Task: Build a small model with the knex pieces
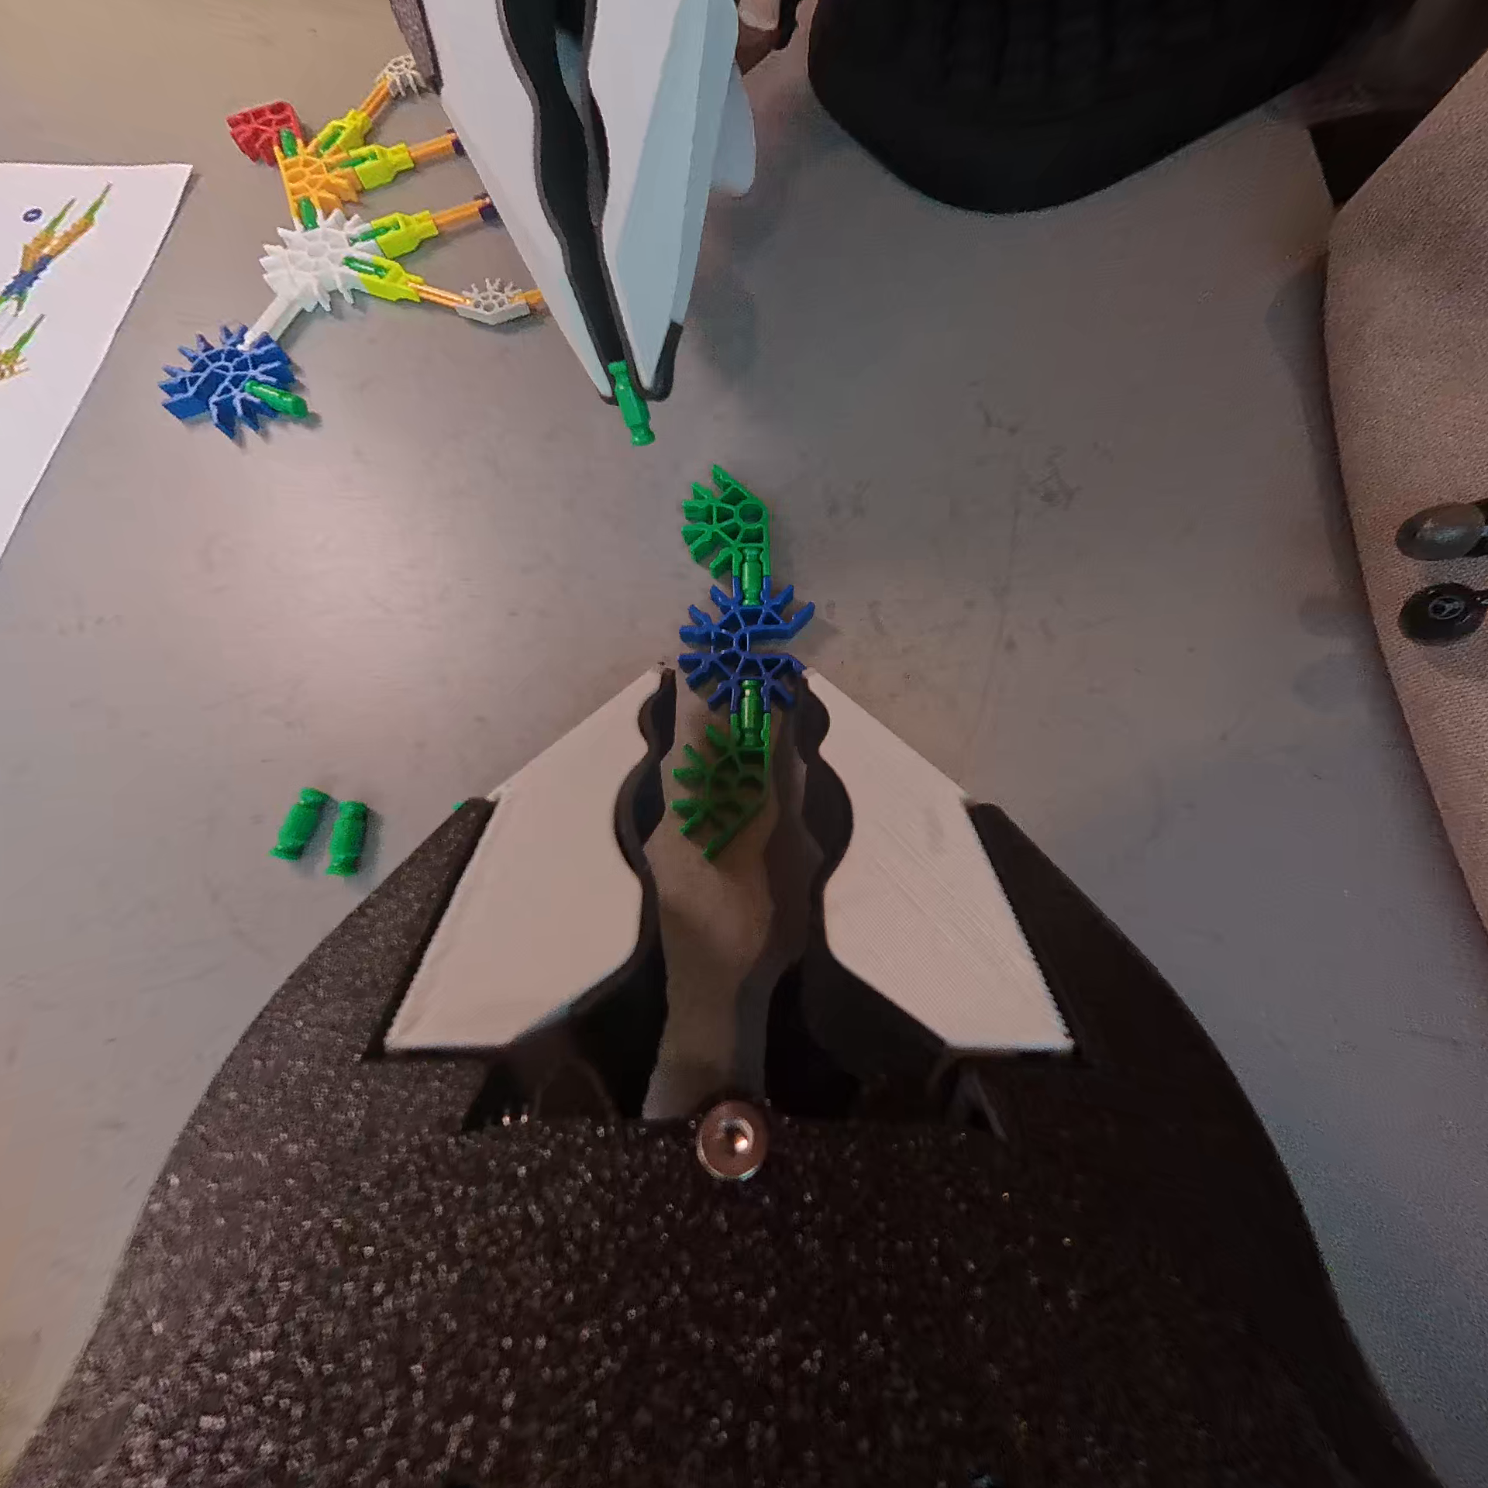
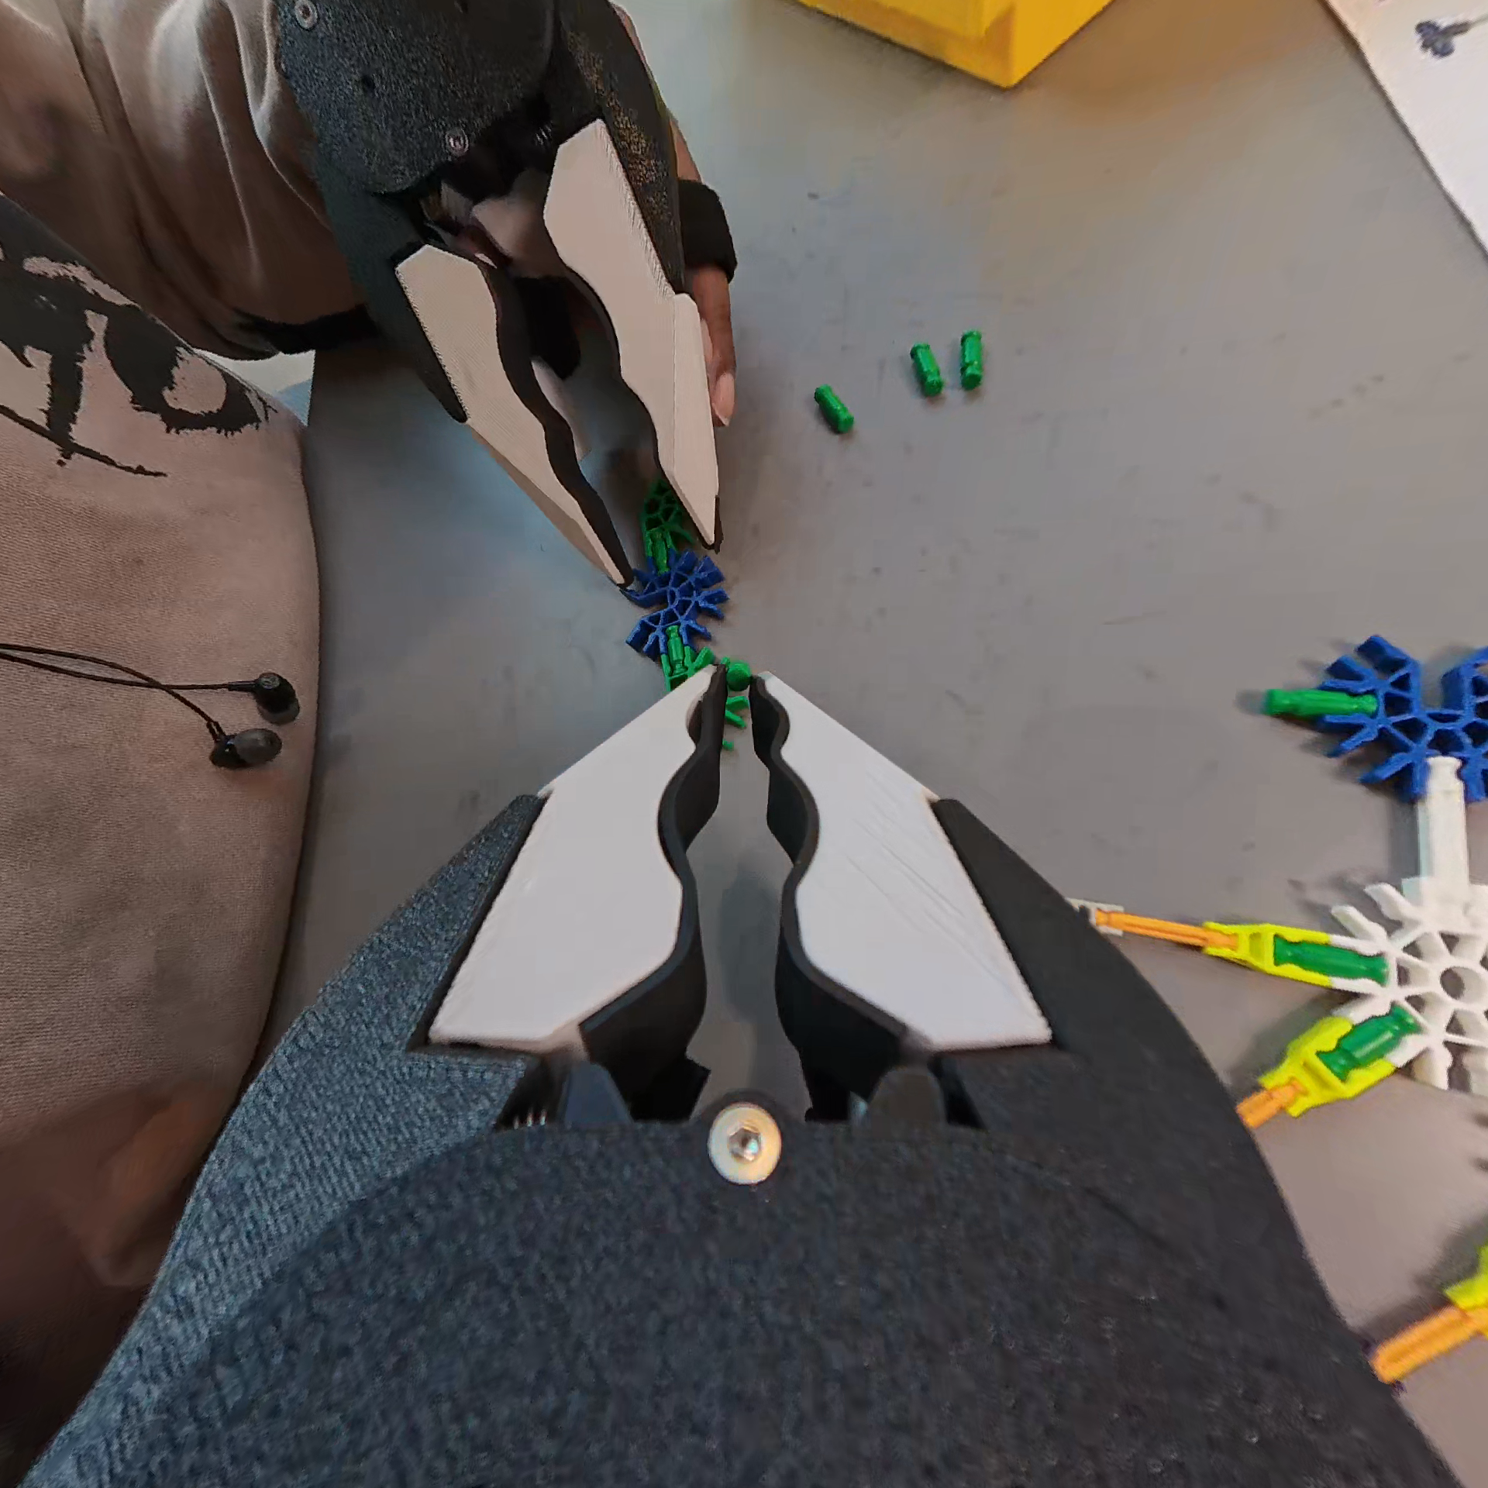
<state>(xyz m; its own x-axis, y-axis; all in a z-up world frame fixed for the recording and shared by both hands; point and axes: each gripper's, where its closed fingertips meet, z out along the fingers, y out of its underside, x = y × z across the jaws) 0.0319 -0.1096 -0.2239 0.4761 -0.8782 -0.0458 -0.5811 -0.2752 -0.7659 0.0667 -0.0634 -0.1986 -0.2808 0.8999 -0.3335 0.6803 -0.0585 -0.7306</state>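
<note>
A flat assembly lies on the grey table: a blue snowflake connector (image 1: pixel 745 636) joined by short green rods to a far green connector (image 1: pixel 729 515) and a near green connector (image 1: pixel 725 781). My left gripper (image 1: pixel 734 670) straddles the near green connector, and its fingertips touch both sides of the blue connector; it also shows in the right wrist view (image 2: pixel 670 560). My right gripper (image 2: pixel 734 676) is shut on a short green rod (image 2: pixel 737 672) just above the far green connector, which its fingers partly hide. In the left wrist view the right gripper (image 1: pixel 636 386) comes down from above with the rod (image 1: pixel 632 411) sticking out.
A large multicolour model (image 1: pixel 314 258) lies at the left, with a printed sheet (image 1: pixel 64 282) beside it. Loose green rods (image 2: pixel 926 369) lie on the table. A yellow box (image 2: pixel 966 32) stands at the far edge. A person's tan garment (image 2: pixel 145 805) and earbuds (image 2: pixel 250 725) are close by. Tip to tip, the grippers are about 7 cm apart.
</note>
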